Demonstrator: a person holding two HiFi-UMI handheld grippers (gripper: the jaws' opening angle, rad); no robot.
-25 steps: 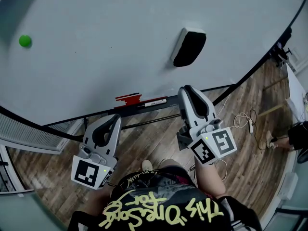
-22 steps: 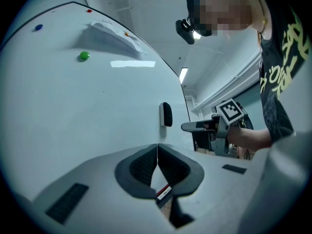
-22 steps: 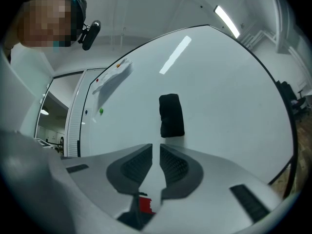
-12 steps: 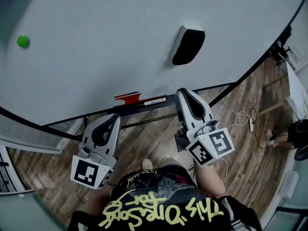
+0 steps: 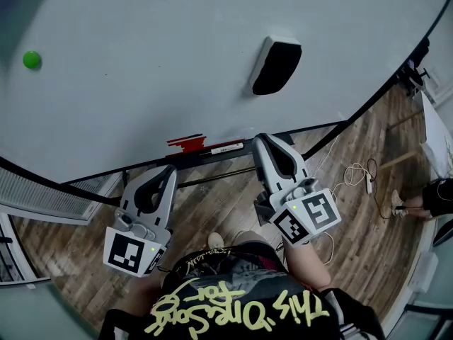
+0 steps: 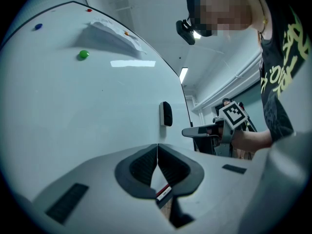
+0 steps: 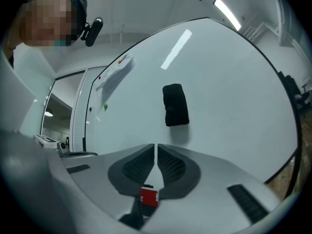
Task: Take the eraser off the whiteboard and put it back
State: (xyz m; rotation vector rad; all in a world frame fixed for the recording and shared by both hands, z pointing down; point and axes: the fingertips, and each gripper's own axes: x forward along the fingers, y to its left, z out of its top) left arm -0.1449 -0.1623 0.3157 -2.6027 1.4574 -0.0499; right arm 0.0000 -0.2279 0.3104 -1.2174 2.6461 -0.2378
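A black eraser (image 5: pixel 276 66) clings to the whiteboard (image 5: pixel 141 62), upper right of centre, and shows in the left gripper view (image 6: pixel 166 113) and the right gripper view (image 7: pixel 175 105). My right gripper (image 5: pixel 263 139) is just below it, short of the board's lower edge, pointing at the board with its tips together and nothing between them (image 7: pixel 155 145). My left gripper (image 5: pixel 168 172) is lower left, also shut and empty (image 6: pixel 157 145). From the left gripper view the right gripper (image 6: pixel 187 131) hangs beside the board below the eraser.
A red marker (image 5: pixel 187 145) and a white marker (image 5: pixel 226 148) lie on the board's ledge between the grippers. A green magnet (image 5: pixel 31 59) sticks at the board's far left. Cables (image 5: pixel 361 176) lie on the wooden floor; another person (image 5: pixel 435 200) is at the right edge.
My right gripper has drifted slightly left toward the board's ledge and its jaws have drawn together. The left gripper and the eraser have stayed put.
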